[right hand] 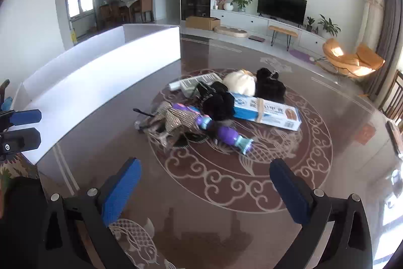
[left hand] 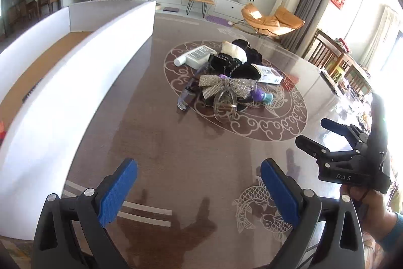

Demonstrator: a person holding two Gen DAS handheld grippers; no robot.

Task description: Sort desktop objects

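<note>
"das" on right gripper (left hand: 325, 140)

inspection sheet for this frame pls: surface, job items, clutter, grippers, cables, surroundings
Surface: glossy brown table with scroll and fish pattern, bare near the grippers.
Job's things: one heap at the table's centre: silver bow, purple bottle, blue-white carton, black fabric, white pouch. White bin to the left.
Clutter: red item beside the heap, kind unclear.
Grippers: left gripper and right gripper both open, empty, short of the heap.
Cables: nothing seen.
Surroundings: living room, TV, orange chair.
</note>
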